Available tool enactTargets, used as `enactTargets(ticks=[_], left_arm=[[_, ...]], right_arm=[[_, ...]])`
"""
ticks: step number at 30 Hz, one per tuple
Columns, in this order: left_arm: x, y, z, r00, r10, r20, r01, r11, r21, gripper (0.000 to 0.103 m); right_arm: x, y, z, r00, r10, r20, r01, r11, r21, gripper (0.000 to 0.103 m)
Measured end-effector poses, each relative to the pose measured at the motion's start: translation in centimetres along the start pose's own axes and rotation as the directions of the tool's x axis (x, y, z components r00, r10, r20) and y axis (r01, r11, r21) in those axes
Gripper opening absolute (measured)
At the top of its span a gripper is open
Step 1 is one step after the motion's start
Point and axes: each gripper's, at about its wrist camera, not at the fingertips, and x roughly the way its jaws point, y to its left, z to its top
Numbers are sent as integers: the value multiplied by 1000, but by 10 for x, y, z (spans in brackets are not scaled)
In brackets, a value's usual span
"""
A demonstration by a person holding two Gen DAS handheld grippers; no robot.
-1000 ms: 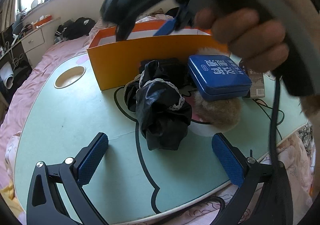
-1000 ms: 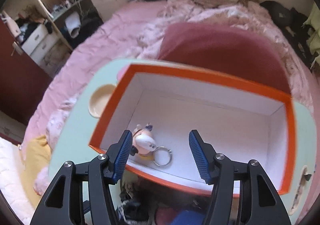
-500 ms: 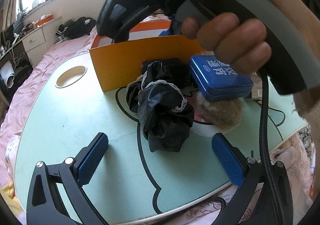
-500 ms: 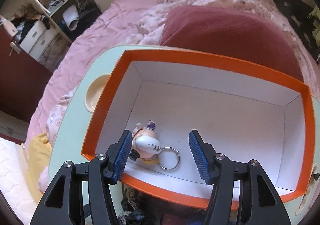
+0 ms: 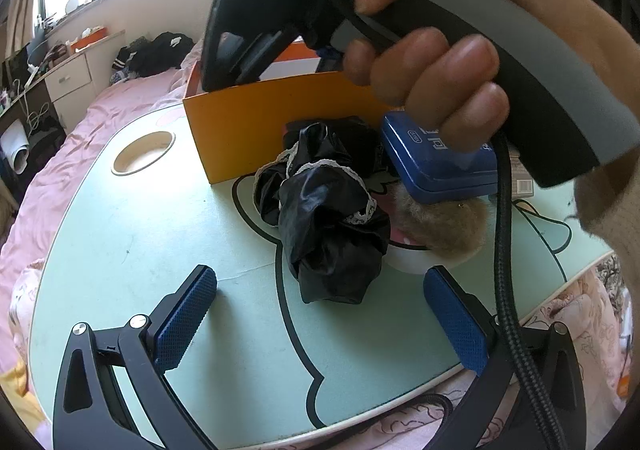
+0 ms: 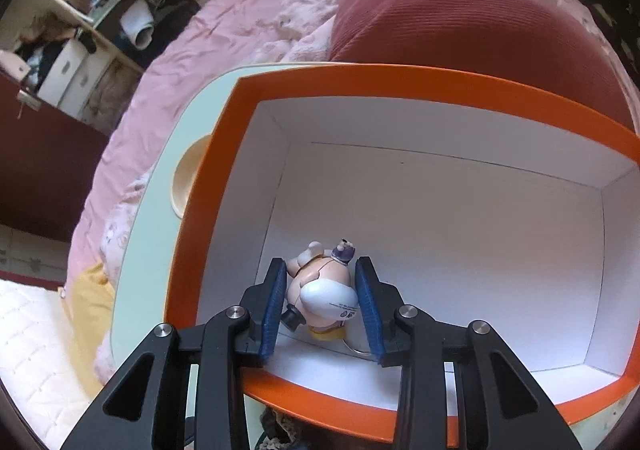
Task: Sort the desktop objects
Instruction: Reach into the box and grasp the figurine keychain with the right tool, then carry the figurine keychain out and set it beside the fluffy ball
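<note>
The orange box [image 6: 400, 86] with a white inside stands on the mint-green table [image 5: 152, 234]. A small pink doll keychain [image 6: 324, 290] lies in its near left corner. My right gripper [image 6: 322, 302] reaches into the box, its blue pads close on both sides of the doll. In the left wrist view the box [image 5: 280, 122] stands behind a black lace-trimmed cloth [image 5: 328, 218], a blue tin [image 5: 436, 166] and a tan fur ball [image 5: 444, 226]. My left gripper [image 5: 320, 322] is open and empty in front of the cloth. The hand holding the right gripper [image 5: 432, 70] fills the top.
A round cup hole [image 5: 143, 152] is in the table's left part. A black cable [image 5: 506, 262] hangs down at the right. A dark red cushion [image 6: 472, 26] and a pink bed [image 6: 208, 50] lie beyond the box. The table's front edge [image 5: 360, 422] is near my left gripper.
My right gripper has dropped lower into the box and its jaws have narrowed around the doll keychain. The left gripper has stayed put and open.
</note>
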Motion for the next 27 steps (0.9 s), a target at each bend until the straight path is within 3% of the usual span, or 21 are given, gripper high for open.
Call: enactTargets(ticks=[6, 11, 14, 19, 22, 24, 27], left_arm=[[0, 1, 0, 1000, 0, 1, 0, 1000, 0, 103], [0, 2, 0, 1000, -1, 0, 1, 1000, -1, 103], [0, 2, -1, 1000, -1, 0, 1, 1000, 0, 103], [-1, 4, -1, 1000, -2, 1, 2, 1000, 1, 103], [-1, 5, -1, 1000, -1, 0, 1, 1000, 1, 103], [-2, 6, -1, 1000, -1, 0, 1, 1000, 1, 103], [-2, 7, -1, 1000, 0, 0, 0, 1000, 0, 103]], right_arm=[[-12, -15, -6, 998, -41, 56, 38, 998, 46, 33], [-47, -42, -15, 981, 2, 196, -22, 995, 101, 33], [-85, -50, -31, 952, 7, 307, -39, 995, 96, 33], [-150, -52, -83, 876, 109, 470, -140, 990, 31, 33], [-172, -44, -125, 835, 121, 536, -123, 992, -32, 33], [-173, -41, -153, 829, 125, 545, -101, 992, -74, 33], [-160, -48, -192, 838, 141, 527, -104, 990, -99, 34]])
